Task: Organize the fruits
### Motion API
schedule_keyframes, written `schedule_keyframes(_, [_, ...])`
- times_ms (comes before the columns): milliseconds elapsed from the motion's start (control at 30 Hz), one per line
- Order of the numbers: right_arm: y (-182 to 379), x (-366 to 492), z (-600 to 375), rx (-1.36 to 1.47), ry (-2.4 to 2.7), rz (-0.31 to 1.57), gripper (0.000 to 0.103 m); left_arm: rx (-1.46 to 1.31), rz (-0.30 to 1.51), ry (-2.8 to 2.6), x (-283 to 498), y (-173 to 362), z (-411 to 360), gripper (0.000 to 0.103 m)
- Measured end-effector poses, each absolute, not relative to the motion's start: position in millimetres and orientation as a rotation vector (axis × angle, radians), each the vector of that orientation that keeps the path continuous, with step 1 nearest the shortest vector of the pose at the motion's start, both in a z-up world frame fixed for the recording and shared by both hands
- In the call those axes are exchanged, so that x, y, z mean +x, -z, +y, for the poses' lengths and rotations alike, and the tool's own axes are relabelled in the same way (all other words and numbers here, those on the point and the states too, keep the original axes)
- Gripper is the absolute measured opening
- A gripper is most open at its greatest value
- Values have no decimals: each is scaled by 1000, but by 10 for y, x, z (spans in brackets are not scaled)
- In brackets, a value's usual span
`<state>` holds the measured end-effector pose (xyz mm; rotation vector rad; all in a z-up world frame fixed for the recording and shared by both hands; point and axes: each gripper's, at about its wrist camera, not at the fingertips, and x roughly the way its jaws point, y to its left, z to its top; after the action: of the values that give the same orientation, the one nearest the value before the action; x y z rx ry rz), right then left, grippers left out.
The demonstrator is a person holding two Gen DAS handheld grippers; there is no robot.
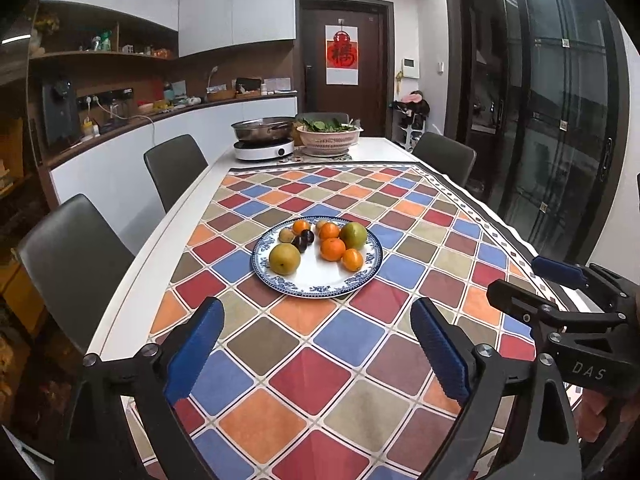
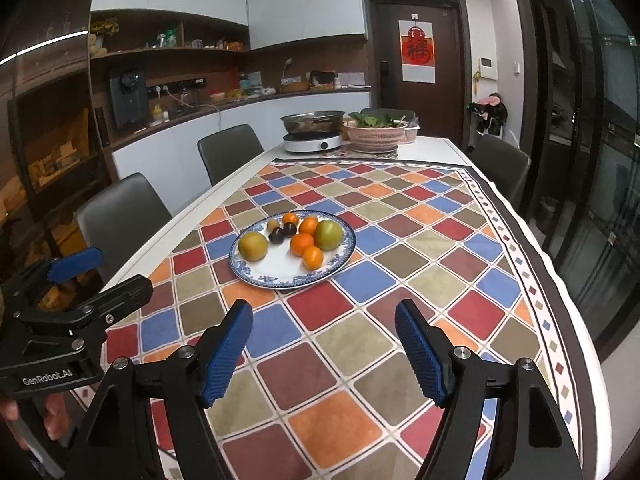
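Observation:
A blue-and-white plate [image 1: 316, 280] sits mid-table on the checked cloth; it also shows in the right wrist view [image 2: 280, 270]. On it lie a yellow-green pear [image 1: 284, 259], a green-orange fruit [image 1: 353, 235], several oranges [image 1: 333, 249], two dark plums [image 1: 303, 239] and small brownish fruits. My left gripper [image 1: 316, 344] is open and empty, above the cloth short of the plate. My right gripper [image 2: 324, 344] is open and empty, also short of the plate. Each gripper shows at the edge of the other's view.
At the far end stand a pot on a white induction cooker [image 1: 264, 148] and a pink basket of greens [image 1: 329, 138]. Grey chairs [image 1: 72, 256] line the left side and one stands far right [image 1: 444, 156]. The table edge runs close on the right [image 2: 580, 320].

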<state>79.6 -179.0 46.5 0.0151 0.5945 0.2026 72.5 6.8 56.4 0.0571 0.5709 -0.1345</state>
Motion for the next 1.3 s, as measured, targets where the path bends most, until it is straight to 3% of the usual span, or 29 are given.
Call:
schedule_keyframes(67, [-468,772,-1802,22,-195,589,81,58,564,126,698,-568,79,98])
schedule_keyframes(1300, [-452,699,-1836,30,-180,591,81,76,552,81,563,-614,90,103])
